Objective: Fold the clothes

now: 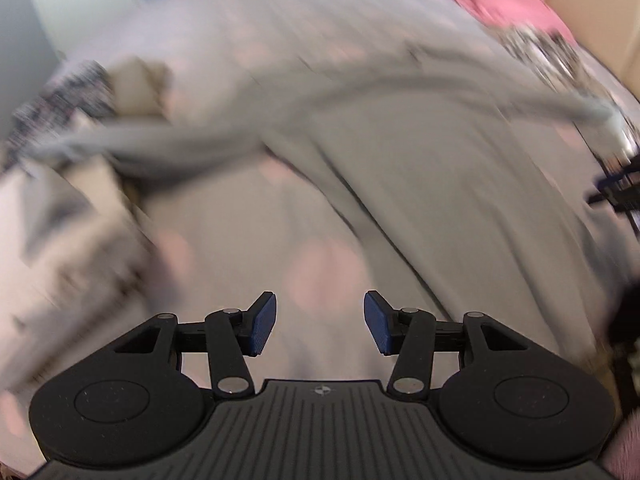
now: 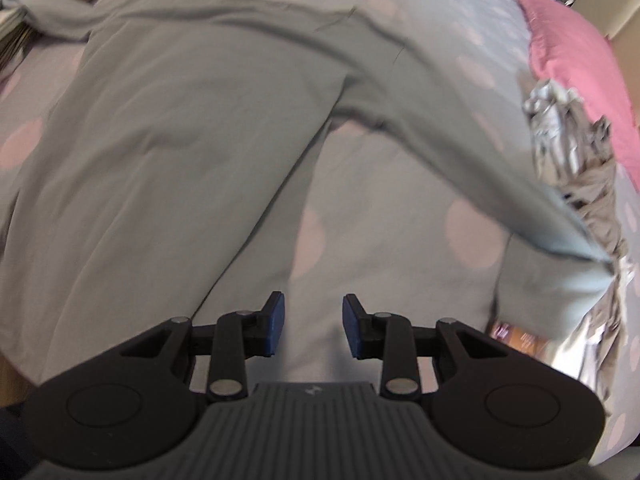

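Nearest the lens, left gripper [image 1: 320, 322]: blue pads [image 1: 262, 322] spread apart, nothing between them, only spotted bedcover [image 1: 248, 208] below. Pointing steeply down, probably lining up for a grab at the cloth. View heavily blurred.

Left edge of bed: a heap of patterned and beige clothes [image 1: 60, 96], detail too smeared to read. One sleeve [image 1: 152, 140] of the grey long-sleeved top [image 1: 420, 184] runs out toward that heap.

Middle of bed: the top lies spread flat, body across the centre, sleeves flung outward, a few long soft creases, no fold in it yet by the look. Thin, limp fabric; likely to drag and bunch if lifted by one point.

Right gripper [image 2: 314, 324]: pads parted with a moderate gap, empty, hovering over bare bedcover in the angle between the top's body [image 2: 160, 140] and the other sleeve [image 2: 460, 132]. Sleeve end looks doubled back near the right edge.

Right edge: crumpled tan clothes [image 2: 576, 152]; beyond them a pink pillow [image 2: 568, 48] at the far right corner.
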A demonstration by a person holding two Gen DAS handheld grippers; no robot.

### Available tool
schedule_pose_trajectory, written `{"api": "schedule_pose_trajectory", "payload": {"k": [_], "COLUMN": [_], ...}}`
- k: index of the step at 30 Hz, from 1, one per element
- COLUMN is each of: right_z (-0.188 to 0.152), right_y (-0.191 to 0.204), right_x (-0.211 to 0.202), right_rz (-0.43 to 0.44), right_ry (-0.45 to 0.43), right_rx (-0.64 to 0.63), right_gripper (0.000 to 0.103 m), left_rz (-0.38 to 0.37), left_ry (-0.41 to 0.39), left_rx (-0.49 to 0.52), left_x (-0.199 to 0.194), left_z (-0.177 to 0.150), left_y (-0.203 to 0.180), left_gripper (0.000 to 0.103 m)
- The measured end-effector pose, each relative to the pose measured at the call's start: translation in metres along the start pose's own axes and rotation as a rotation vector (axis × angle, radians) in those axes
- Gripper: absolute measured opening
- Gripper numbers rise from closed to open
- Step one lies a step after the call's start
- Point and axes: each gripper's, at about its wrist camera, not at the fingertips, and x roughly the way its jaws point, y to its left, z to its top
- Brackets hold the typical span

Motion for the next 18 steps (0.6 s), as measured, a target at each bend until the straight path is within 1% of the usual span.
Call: {"api": "schedule_pose_trajectory", "payload": {"k": [2,5,8,9,10,14,18], "right_z": [-0.010,-0.022,-0.028,-0.030,-0.032,-0.043,-0.049], "right_y": [0.004,0.005,0.000,-0.003,-0.005,-0.012,-0.016], "right_x": [0.003,0.004,0.002,0.002,0.003,0.014,0.023], "right_rz": [0.020,0.053,0.087,0.094,0.100,0.062,0.109], "right_ry": [0.029,0.046,0.041,0.045,0.050,0.094,0.129], "right_rx": [0.005,0.020,0.050,0.063,0.076,0.095,0.127], "right_gripper": [0.035,0.035,0.037,0.041,0.042,0.042,0.041], "left_rz": [-0.030,-0.081,-0.145,-0.153,-0.160,-0.114,-0.116], "left_ry": [0.045,0.100,0.117,0.125,0.134,0.168,0.189], "left_rx": [0.007,-0.013,0.002,0.008,0.015,0.015,0.003], "left_x": [0.010,0.026,0.037,0.040,0.043,0.056,0.064], "left_z": [-0.016,-0.034,-0.042,-0.043,-0.044,-0.049,-0.052], "left_y": [-0.011,-0.021,-0.030,-0.034,-0.037,-0.046,-0.048], "left_gripper": [0.047,0.046,0.045,0.045,0.045,0.045,0.043]}}
